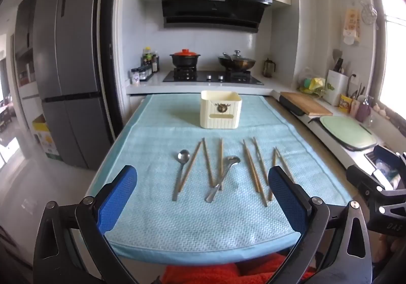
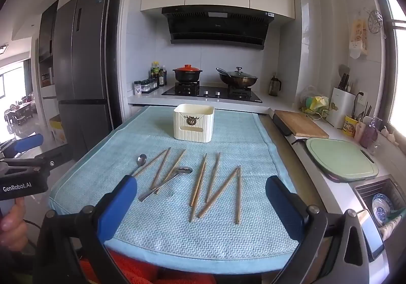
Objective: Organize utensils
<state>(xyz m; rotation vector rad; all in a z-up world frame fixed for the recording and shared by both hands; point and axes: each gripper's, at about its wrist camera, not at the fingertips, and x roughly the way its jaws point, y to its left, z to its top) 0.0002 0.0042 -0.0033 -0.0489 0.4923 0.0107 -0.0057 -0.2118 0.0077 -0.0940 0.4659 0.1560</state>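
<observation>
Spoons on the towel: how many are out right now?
2. One spoon lies at the left end of the row beside the chopsticks; the other lies mid-row, angled across chopsticks. None seen in the box, though its inside is hidden.

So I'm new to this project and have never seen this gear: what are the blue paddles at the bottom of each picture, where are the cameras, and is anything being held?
The blue paddles are the fingers of two handheld grippers; a person carries one in each hand. Each picture comes from a wide-angle camera mounted on a gripper, looking forward along its fingers: one shows the left gripper, the other the right gripper. Both stand wide open and hold nothing. Ahead lies a light blue towel covering a table. On it are wooden chopsticks and two metal spoons, the left spoon and the middle spoon. Behind them stands a cream container, seemingly empty.
</observation>
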